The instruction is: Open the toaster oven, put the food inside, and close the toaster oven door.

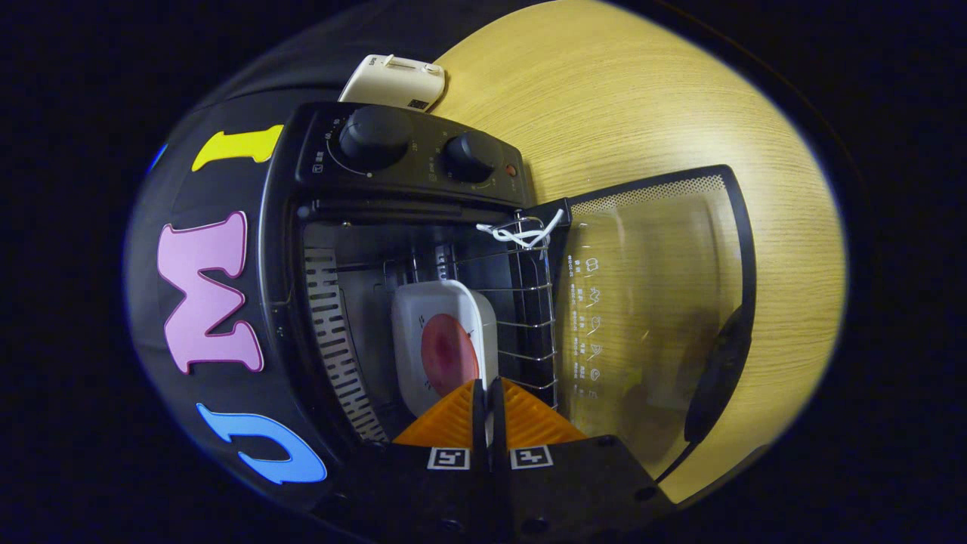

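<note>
The black toaster oven stands with its glass door swung fully open, the door handle at the door's outer edge. Within the oven cavity, a white plate carrying a round red piece of food rests against the wire rack. My gripper reaches into the oven mouth. Its fingers are shut on the plate's near rim, and a thin white strip of that rim shows between them.
A white string is knotted on the rack's corner by the door hinge. Two knobs sit on the oven's control panel. A cream-coloured device lies beyond the oven on the wooden table.
</note>
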{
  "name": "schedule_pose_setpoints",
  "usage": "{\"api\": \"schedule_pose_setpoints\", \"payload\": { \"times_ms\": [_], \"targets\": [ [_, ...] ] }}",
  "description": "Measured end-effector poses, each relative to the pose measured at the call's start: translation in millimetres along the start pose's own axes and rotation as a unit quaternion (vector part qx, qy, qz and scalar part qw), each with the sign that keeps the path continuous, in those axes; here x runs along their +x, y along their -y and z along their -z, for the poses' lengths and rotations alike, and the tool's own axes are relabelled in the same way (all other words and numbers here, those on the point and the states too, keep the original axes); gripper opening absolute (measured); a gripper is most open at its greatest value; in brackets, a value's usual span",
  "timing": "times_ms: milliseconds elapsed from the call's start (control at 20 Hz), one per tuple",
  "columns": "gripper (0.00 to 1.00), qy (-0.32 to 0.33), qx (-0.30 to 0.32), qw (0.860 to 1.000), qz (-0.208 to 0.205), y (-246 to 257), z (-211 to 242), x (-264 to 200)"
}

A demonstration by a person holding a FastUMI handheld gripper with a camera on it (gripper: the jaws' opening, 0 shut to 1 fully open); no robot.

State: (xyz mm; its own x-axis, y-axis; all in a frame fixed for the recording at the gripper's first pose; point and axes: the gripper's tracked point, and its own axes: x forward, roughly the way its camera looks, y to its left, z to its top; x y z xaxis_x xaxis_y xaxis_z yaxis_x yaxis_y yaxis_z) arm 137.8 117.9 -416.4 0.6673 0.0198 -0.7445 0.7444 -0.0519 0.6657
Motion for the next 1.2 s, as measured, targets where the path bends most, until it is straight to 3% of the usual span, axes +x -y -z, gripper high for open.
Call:
{"api": "schedule_pose_setpoints", "payload": {
  "times_ms": [250,300,450,500,600,850,1000,1100,1200],
  "targets": [
    [0.11,-0.013,-0.005,1.000,-0.007,2.3,2.9,-0.7],
    [0.18,-0.015,-0.008,1.000,-0.012,0.8,1.8,-1.8],
    [0.50,-0.020,-0.009,0.999,-0.029,-8.9,0.4,-12.3],
    [0.73,-0.022,-0.013,0.999,-0.022,-7.2,0.0,-16.0],
    [0.98,-0.032,-0.025,0.999,-0.018,-2.9,2.2,-24.1],
    [0.99,-0.081,-0.099,0.991,-0.050,-1.4,19.8,-62.0],
    [0.98,-0.114,-0.222,0.962,-0.107,-1.3,36.6,-102.2],
    [0.98,-0.123,-0.316,0.930,-0.144,3.2,44.5,-125.7],
    [0.98,-0.120,-0.413,0.889,-0.156,17.5,41.9,-137.1]
  ]
}}
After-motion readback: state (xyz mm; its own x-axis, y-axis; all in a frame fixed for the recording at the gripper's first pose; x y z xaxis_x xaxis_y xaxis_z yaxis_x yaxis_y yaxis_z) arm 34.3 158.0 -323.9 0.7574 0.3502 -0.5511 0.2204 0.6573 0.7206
